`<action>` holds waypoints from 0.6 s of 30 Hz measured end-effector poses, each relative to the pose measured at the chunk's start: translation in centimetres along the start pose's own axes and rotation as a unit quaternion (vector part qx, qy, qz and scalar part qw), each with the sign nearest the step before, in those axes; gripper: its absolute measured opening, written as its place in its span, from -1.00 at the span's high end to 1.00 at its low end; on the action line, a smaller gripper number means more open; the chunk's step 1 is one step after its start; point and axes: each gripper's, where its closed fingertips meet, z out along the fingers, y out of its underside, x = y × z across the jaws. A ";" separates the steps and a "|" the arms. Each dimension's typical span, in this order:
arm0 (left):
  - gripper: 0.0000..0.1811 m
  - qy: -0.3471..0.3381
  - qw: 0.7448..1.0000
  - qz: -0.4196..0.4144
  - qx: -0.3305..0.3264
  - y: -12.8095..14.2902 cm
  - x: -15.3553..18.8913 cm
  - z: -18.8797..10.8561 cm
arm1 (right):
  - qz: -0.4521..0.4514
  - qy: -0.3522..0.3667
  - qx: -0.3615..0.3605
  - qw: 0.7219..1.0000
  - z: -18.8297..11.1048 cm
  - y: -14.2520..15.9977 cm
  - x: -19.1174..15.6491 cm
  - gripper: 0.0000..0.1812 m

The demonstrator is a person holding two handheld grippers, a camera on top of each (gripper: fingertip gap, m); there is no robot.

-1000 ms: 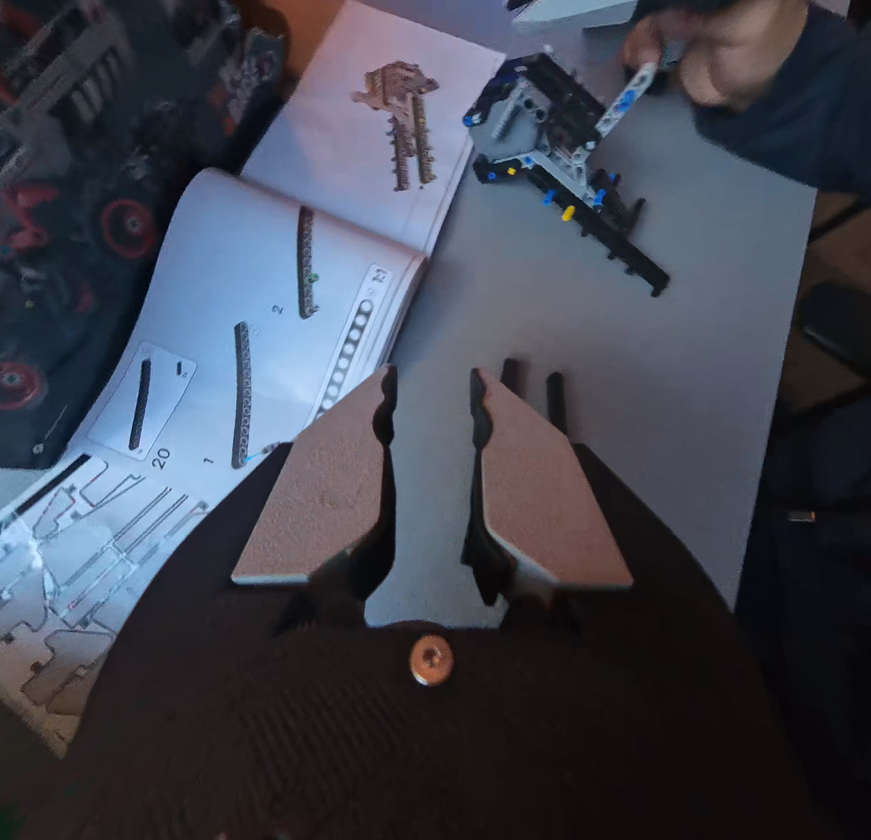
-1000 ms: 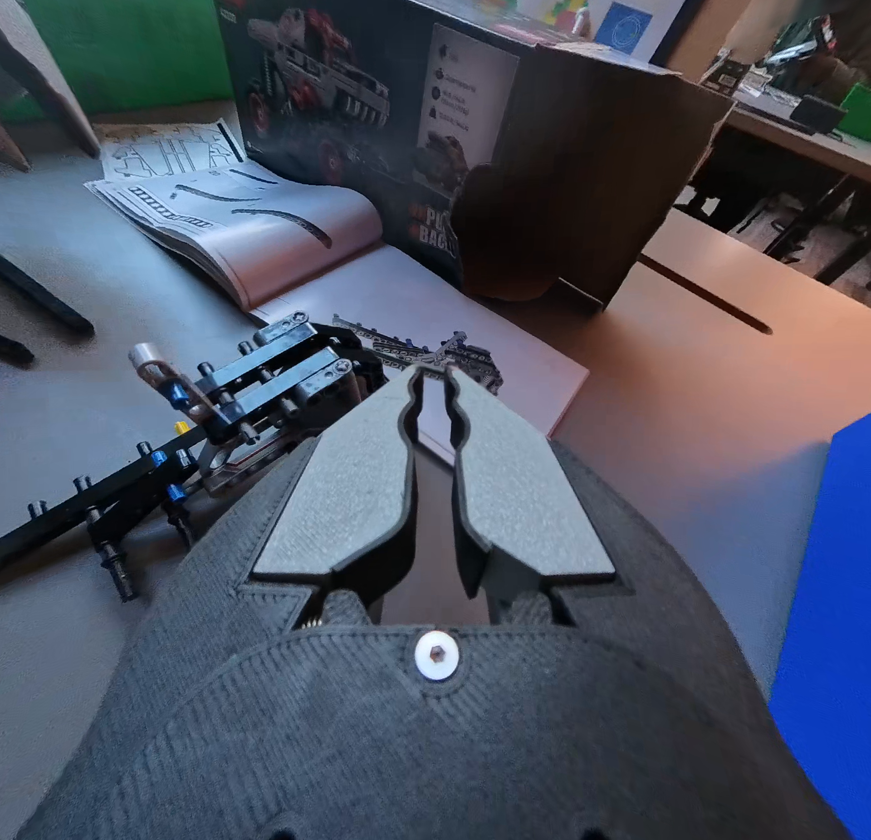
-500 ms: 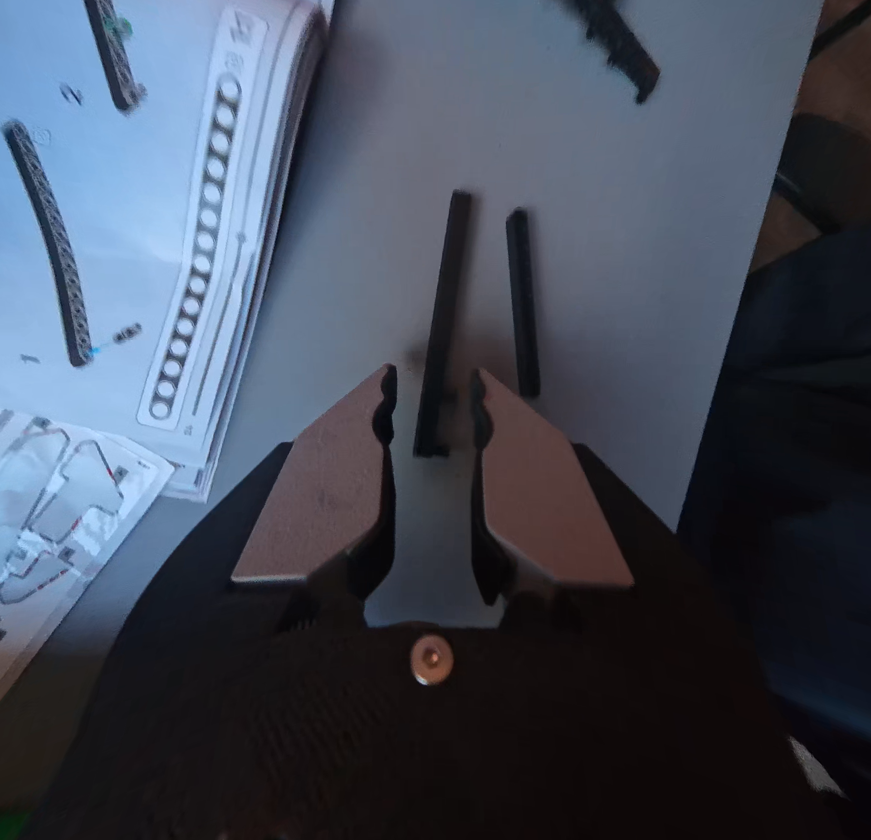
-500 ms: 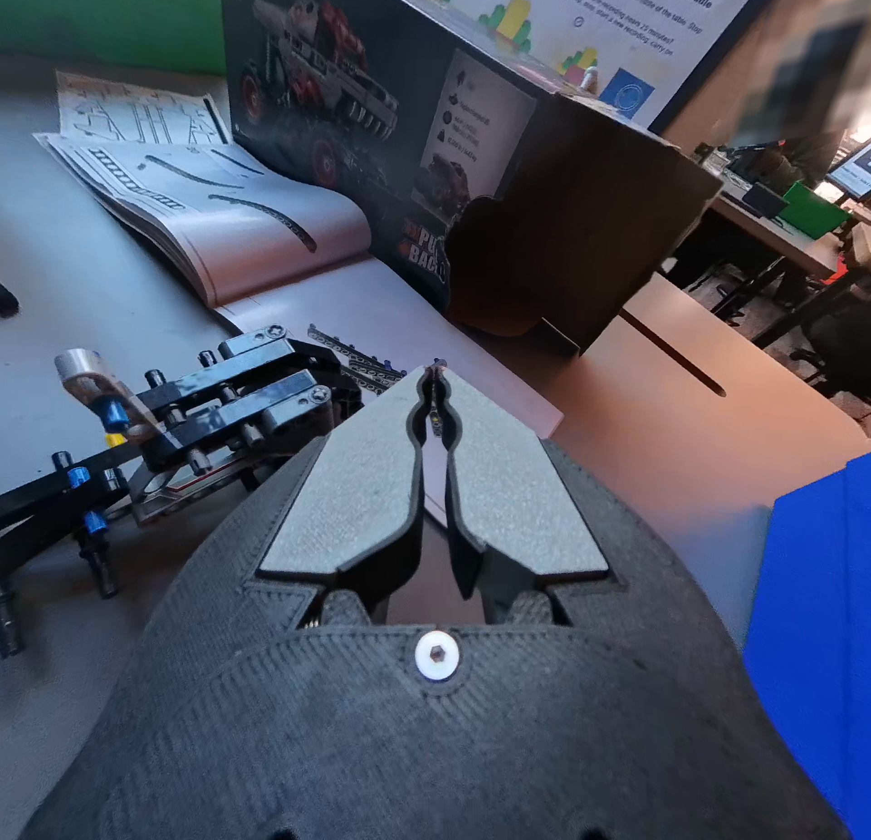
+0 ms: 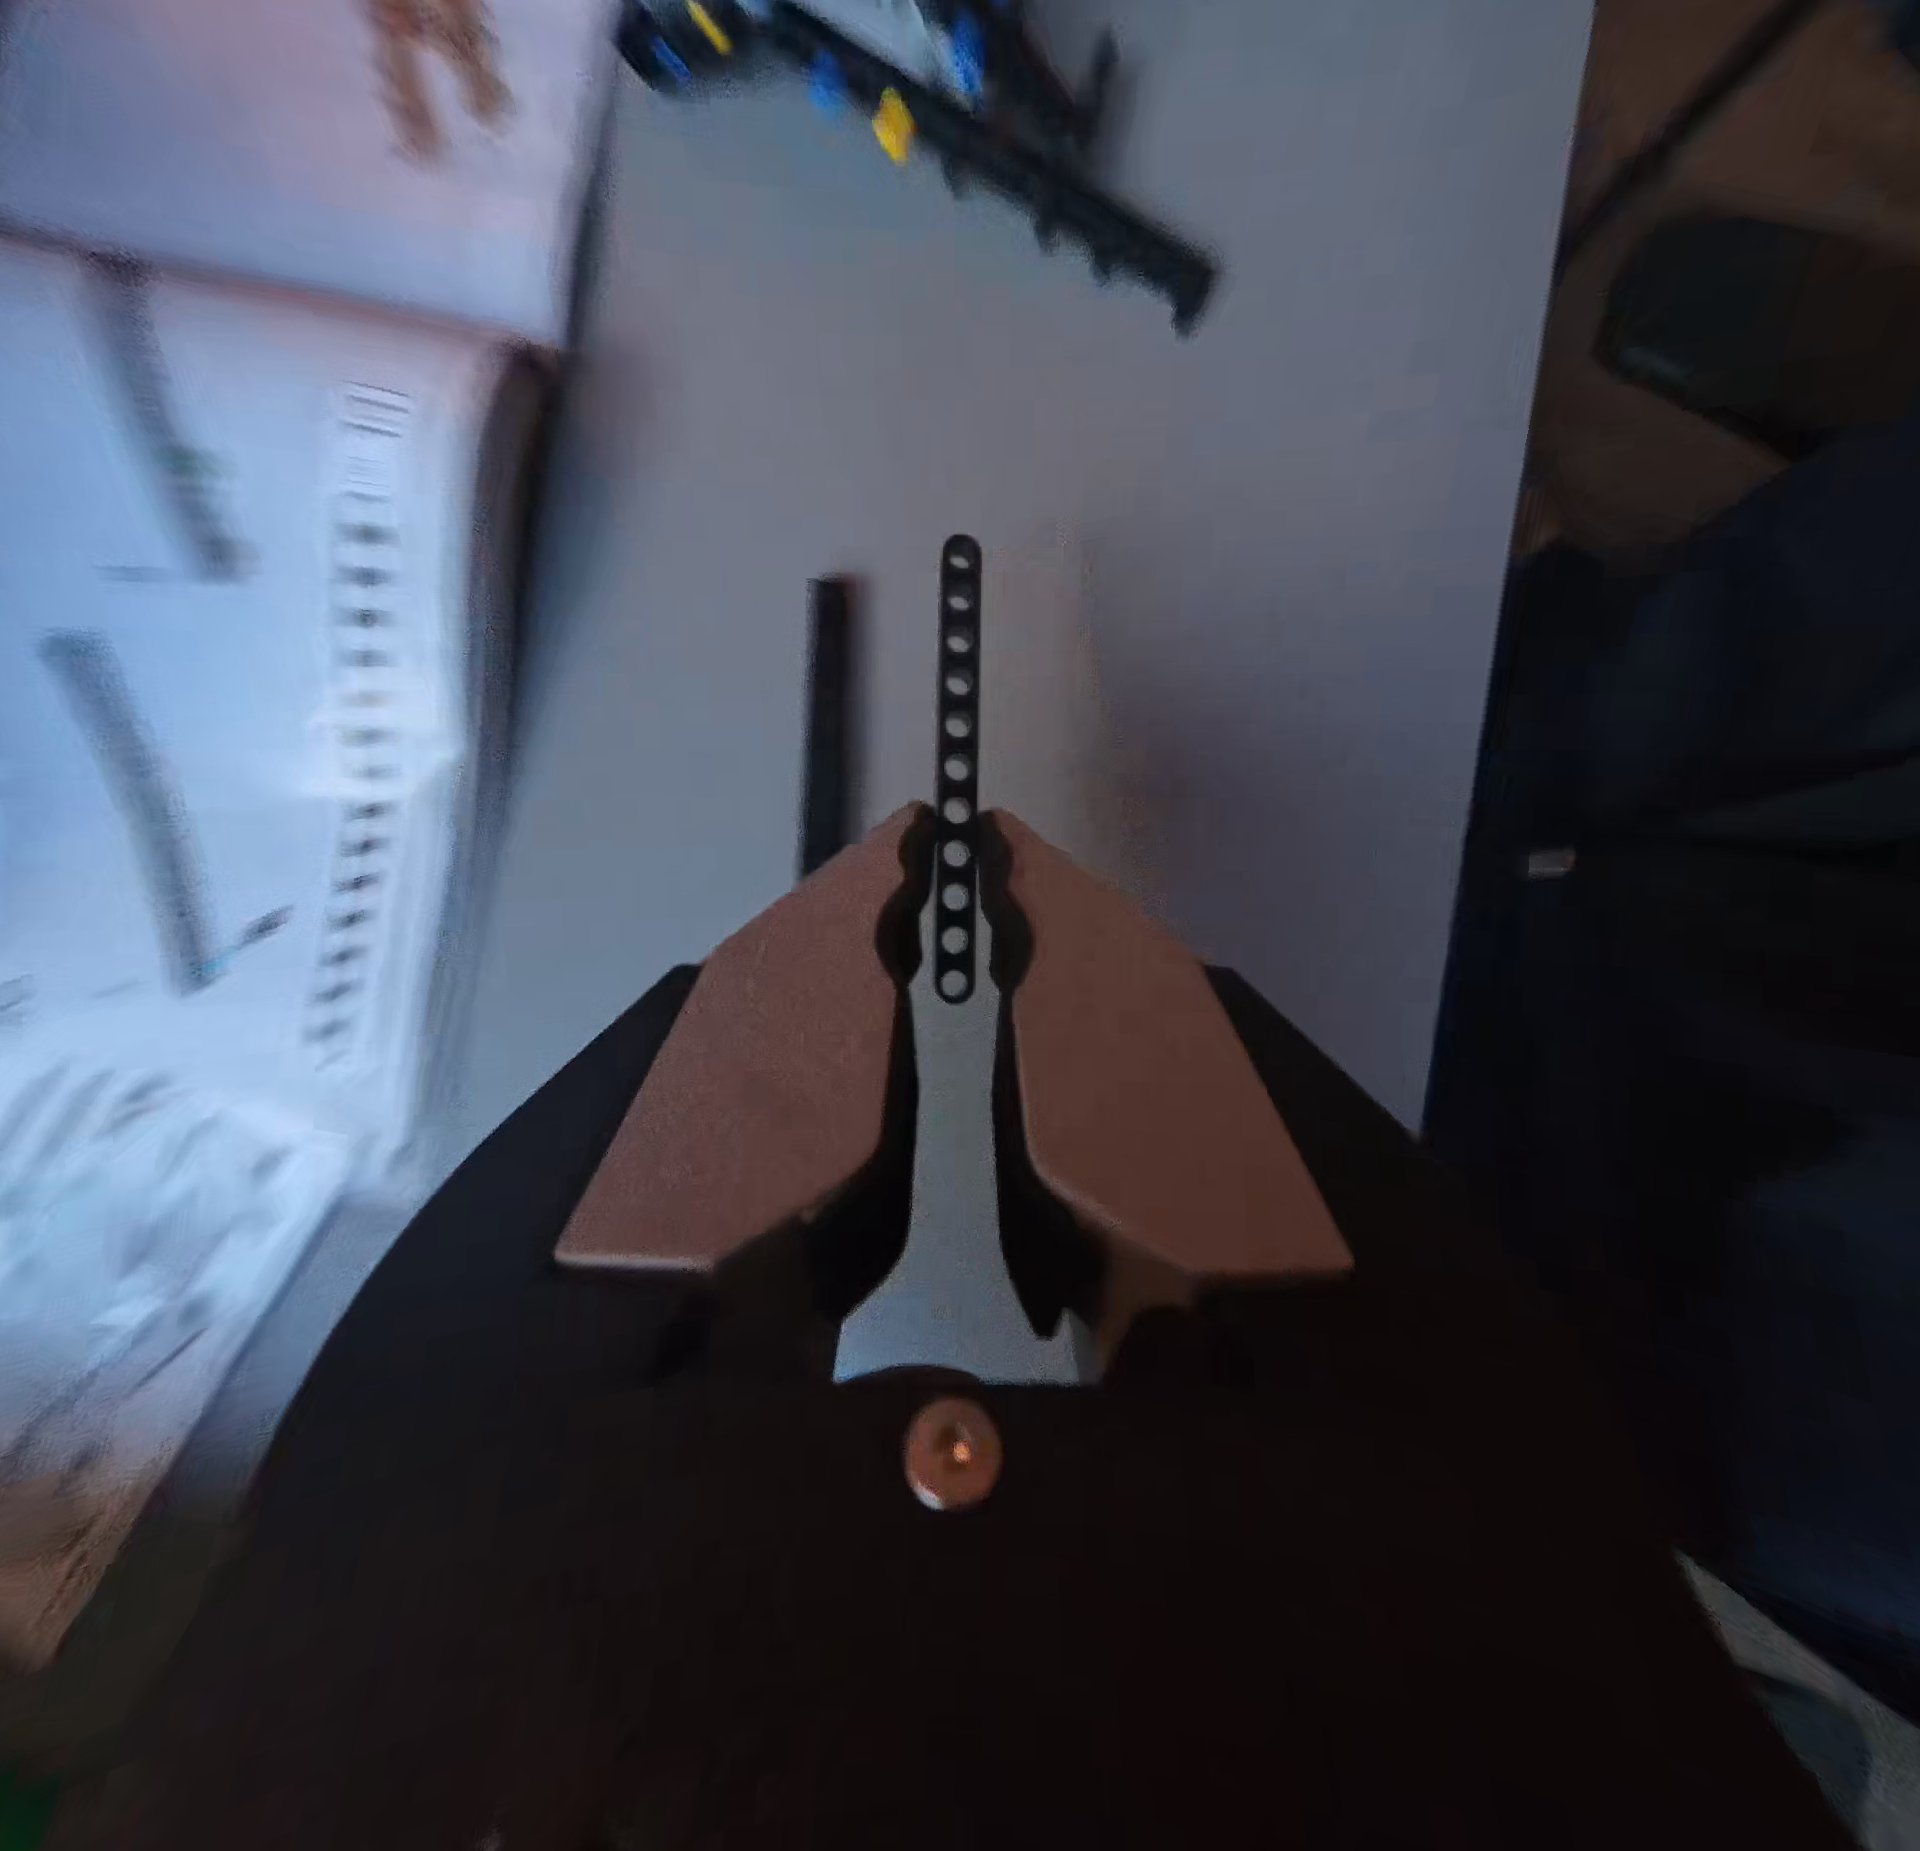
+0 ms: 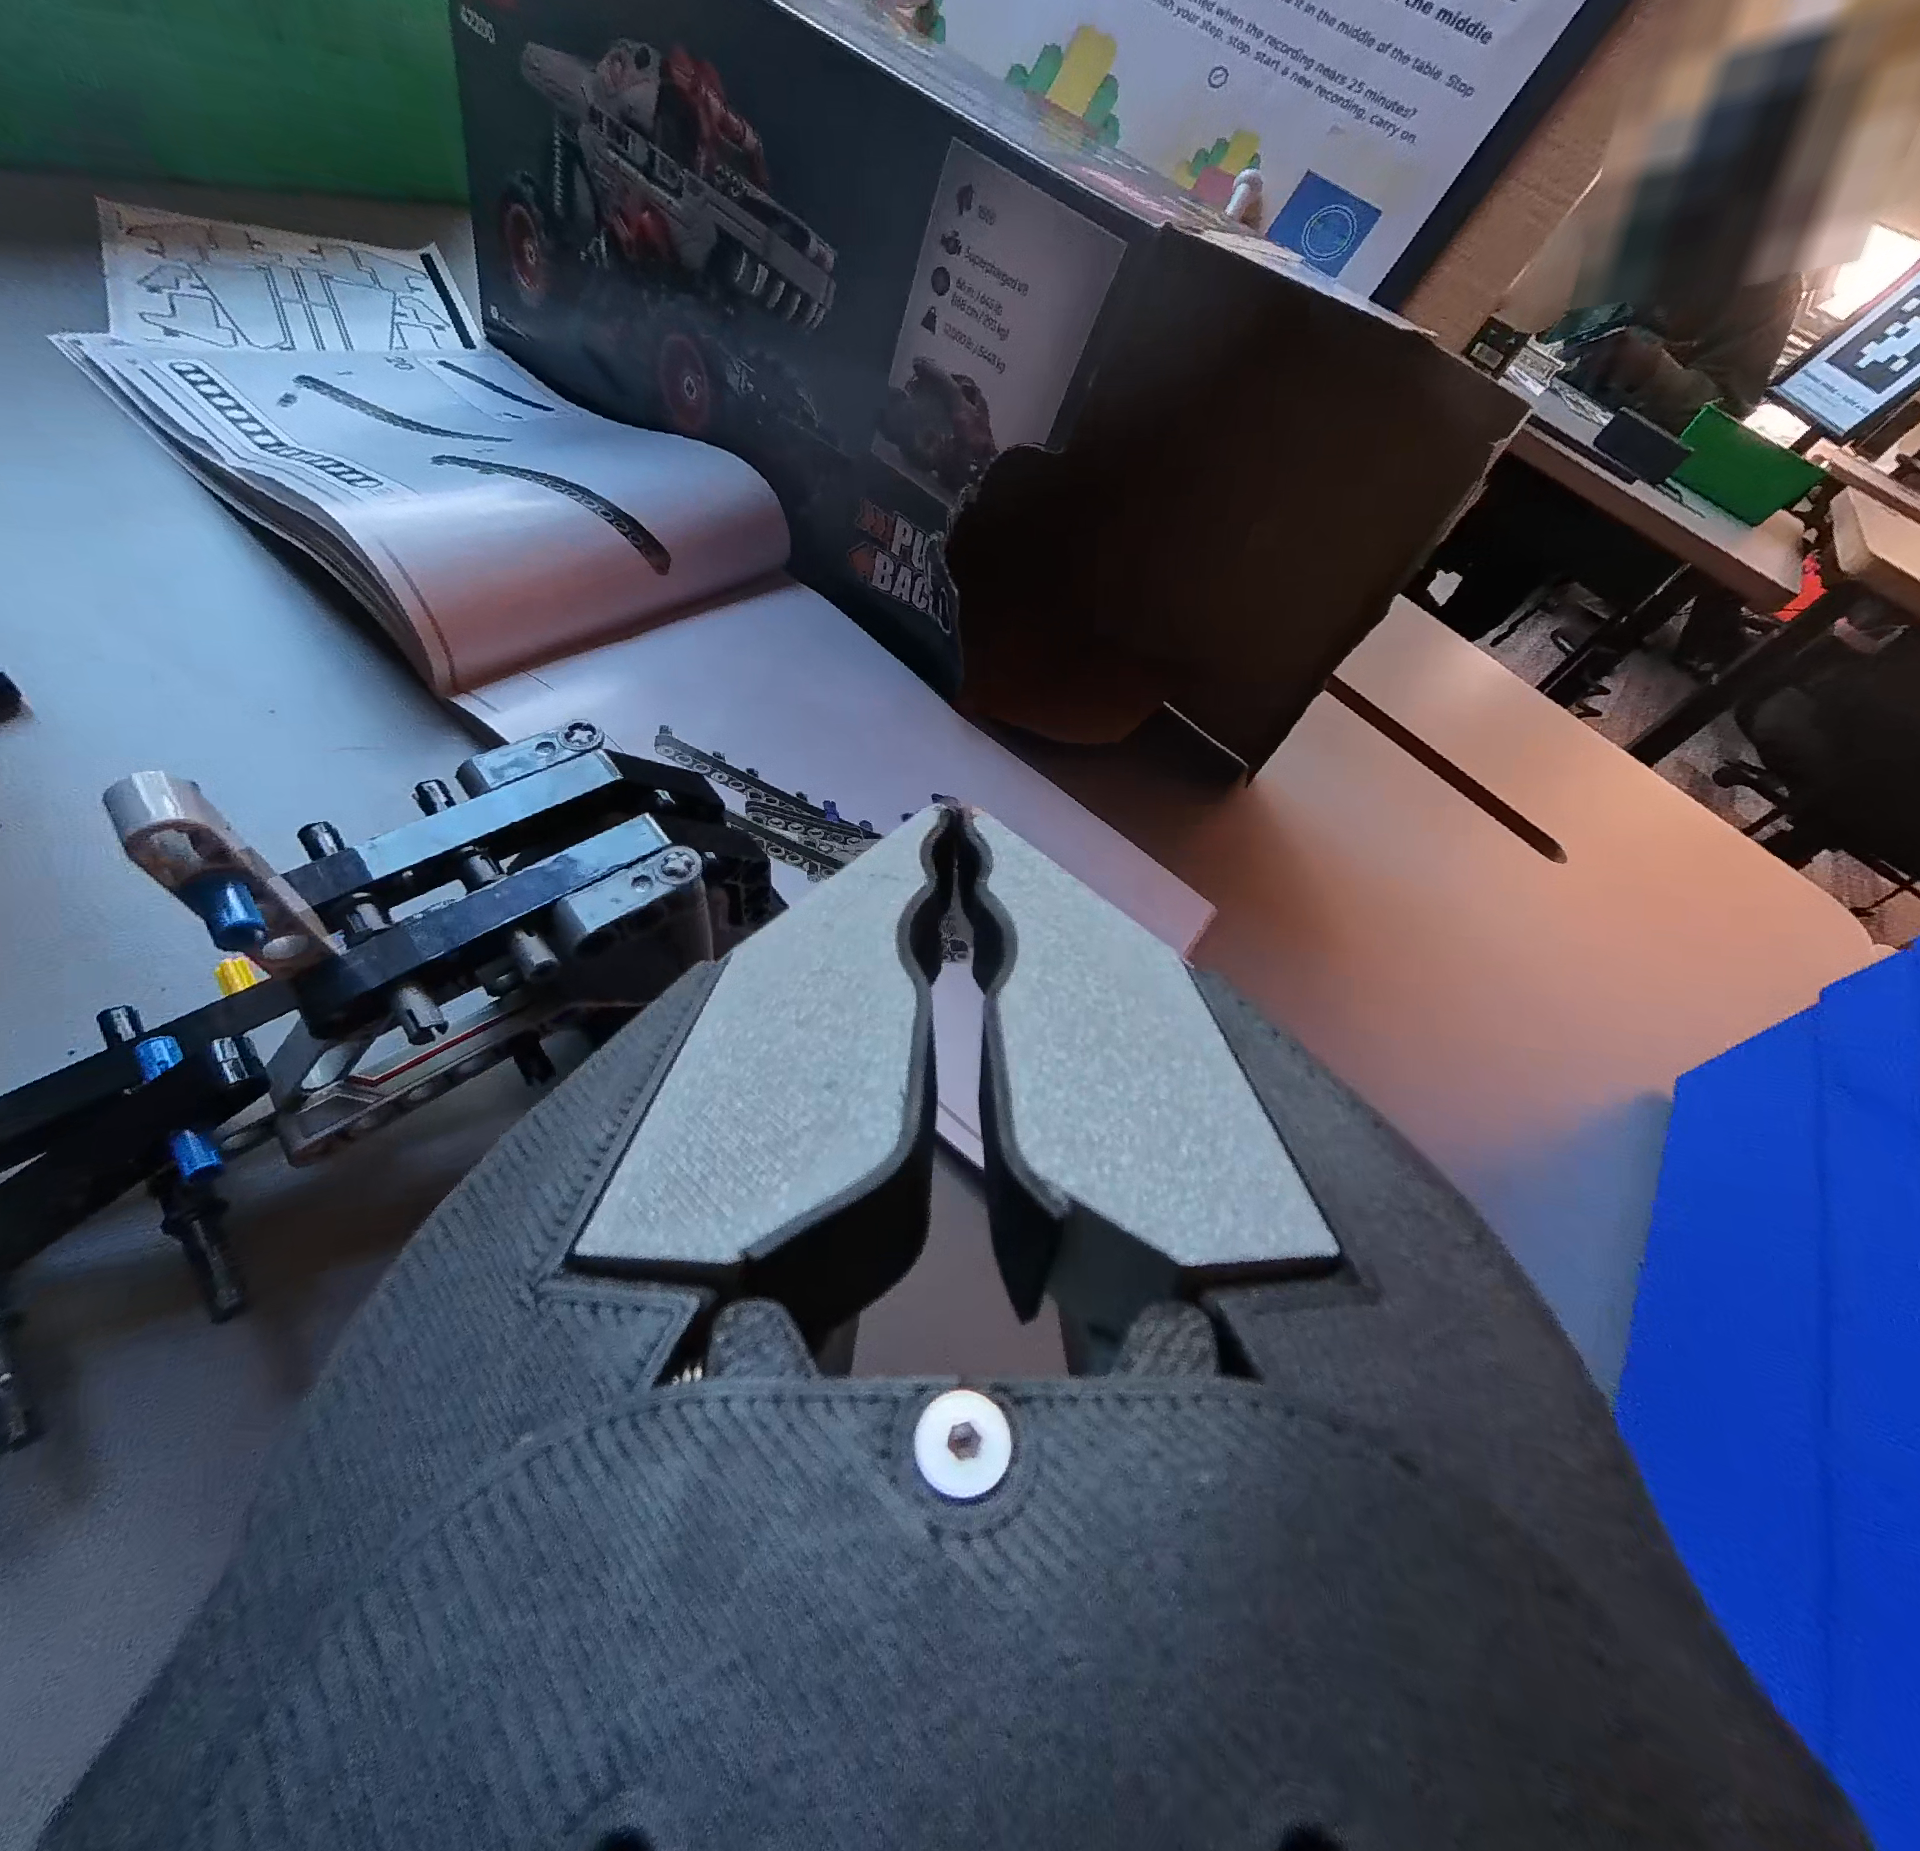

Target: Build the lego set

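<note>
The left gripper [image 5: 957,825] points forward over the grey table [image 5: 1299,513], its jaws pinching a long black holed beam [image 5: 958,679] near one end, so that the beam juts out ahead of the fingertips with its holes facing the camera. A second black beam [image 5: 828,700] lies on the table just left of it, its near end hidden behind the left finger. The left wrist view is smeared by motion: the open instruction booklet [image 5: 260,596] on the left and the partly built model [image 5: 914,128] at the far edge are hard to make out. The right gripper [image 6: 957,825] hovers low beside the model [image 6: 416,928], jaws pressed together at the tips with nothing visible between them. The set's box [image 6: 831,274] stands beyond, its far end cut off.
</note>
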 end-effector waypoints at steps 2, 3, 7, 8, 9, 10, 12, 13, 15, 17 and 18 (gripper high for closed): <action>0.94 -0.087 0.994 -0.025 0.068 -1.2 -2.9 -5.7 | 0.000 0.003 0.000 1.000 -0.1 0.0 0.1 1.00; 0.94 -0.155 0.983 -0.041 0.087 -0.9 -5.0 -9.2 | 0.000 0.003 0.001 1.000 -0.2 0.0 0.1 1.00; 0.93 -0.348 0.921 -0.168 0.057 5.8 -12.2 -21.1 | -0.003 0.004 0.001 1.000 -0.2 0.0 0.0 1.00; 0.93 -0.344 0.917 -0.200 0.038 7.8 -13.1 -21.8 | -0.005 0.004 0.000 1.000 -0.2 0.0 -0.1 1.00; 0.93 -0.339 0.912 -0.229 0.021 9.6 -13.9 -22.1 | -0.008 0.005 -0.002 1.000 -0.2 0.0 -0.1 1.00; 0.86 -0.337 0.908 -0.251 0.010 11.1 -14.6 -21.9 | -0.011 0.007 -0.004 1.000 -0.1 0.1 -0.1 1.00; 0.57 -0.313 0.908 -0.276 -0.026 13.6 -14.4 -20.3 | -0.016 0.012 -0.007 1.000 -0.1 0.1 -0.1 1.00; 0.49 -0.311 0.909 -0.274 -0.044 14.6 -14.1 -19.7 | -0.017 0.014 -0.009 1.000 -0.1 0.2 -0.1 1.00; 0.49 -0.316 0.911 -0.254 -0.072 15.9 -13.2 -19.0 | -0.016 0.018 -0.010 1.000 -0.3 0.3 0.0 1.00; 0.50 -0.316 0.914 -0.243 -0.077 16.2 -12.5 -18.8 | -0.011 0.020 -0.007 1.000 -0.5 0.2 0.1 1.00; 0.51 -0.312 0.916 -0.243 -0.072 16.0 -12.2 -18.7 | -0.007 0.021 -0.006 1.000 -0.6 0.2 0.2 1.00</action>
